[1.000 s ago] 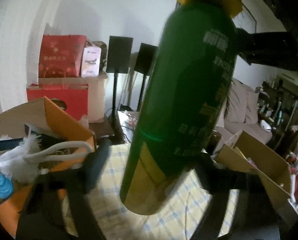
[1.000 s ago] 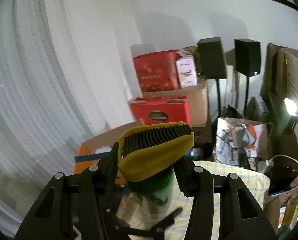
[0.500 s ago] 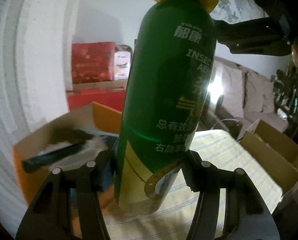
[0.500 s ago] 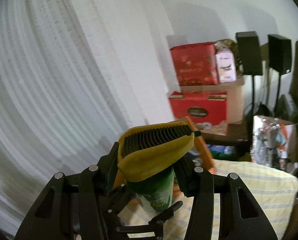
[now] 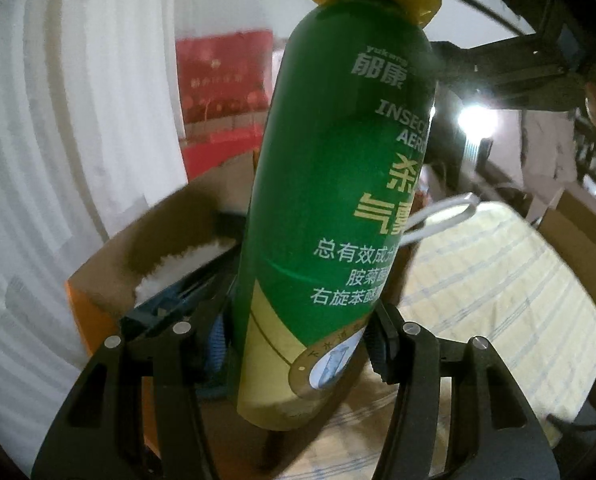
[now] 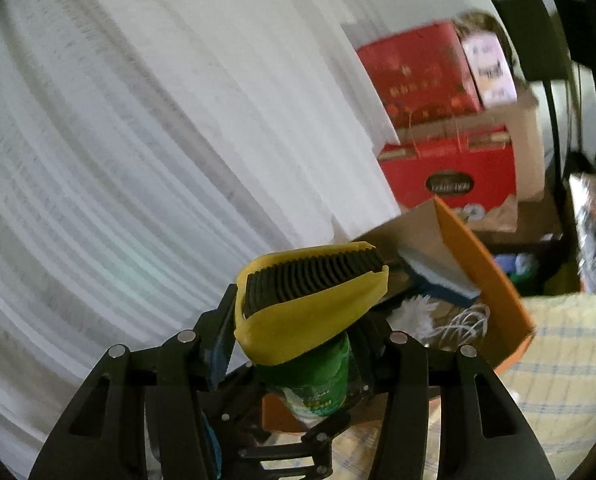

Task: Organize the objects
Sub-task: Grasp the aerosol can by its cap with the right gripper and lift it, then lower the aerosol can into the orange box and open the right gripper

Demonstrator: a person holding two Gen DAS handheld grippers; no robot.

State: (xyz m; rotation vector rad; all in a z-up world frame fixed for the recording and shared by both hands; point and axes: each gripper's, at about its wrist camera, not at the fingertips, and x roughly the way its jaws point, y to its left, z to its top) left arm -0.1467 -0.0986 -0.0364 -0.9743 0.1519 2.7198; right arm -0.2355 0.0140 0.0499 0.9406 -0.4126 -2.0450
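Observation:
A tall green insecticide spray can point(image 5: 338, 208) with a yellow cap fills the left wrist view, held upright in the air. My left gripper point(image 5: 302, 344) is shut on its lower body. My right gripper point(image 6: 298, 356) is shut on its neck just under the yellow cap point(image 6: 310, 312), and it also shows at the top of the left wrist view. An open cardboard box point(image 5: 185, 232) with orange outer walls stands behind and below the can; it holds a white fluffy brush point(image 6: 416, 312), a blue brush point(image 6: 438, 280) and white cord.
The box stands on a yellow checked cloth point(image 5: 498, 300). Red gift boxes point(image 6: 446, 168) are stacked by the white wall at the back. Another cardboard box edge point(image 5: 586, 232) shows at the right. A black speaker point(image 6: 530, 36) stands further back.
Both grippers have carried the can to the left, toward the orange box by the wall. The box now sits directly behind and below the can. Both grips are unchanged.

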